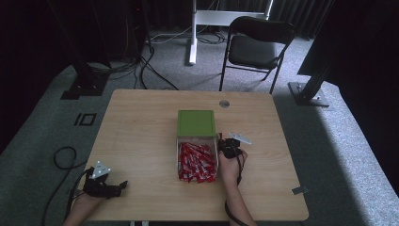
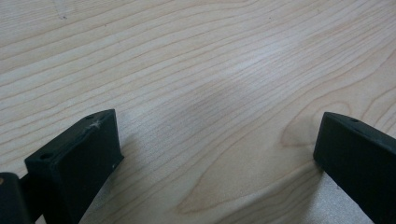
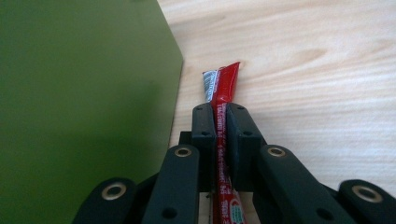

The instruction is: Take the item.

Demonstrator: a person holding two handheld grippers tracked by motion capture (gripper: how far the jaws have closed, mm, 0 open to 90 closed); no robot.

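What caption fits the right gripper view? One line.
Right gripper shut on a red sachet, beside the green box.

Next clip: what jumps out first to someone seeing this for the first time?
The heap of red sachets in an open box at mid-table, just in front of the green lid. Beside the lid, the right gripper is clamped on a single red sachet, while the left gripper rests open over bare wood.

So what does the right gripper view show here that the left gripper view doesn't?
Only the right gripper view: the right tongs shut on a red sachet, close beside the green box. Only the left gripper view: the left tongs wide open, nothing between them. Both: the bare wooden table beneath.
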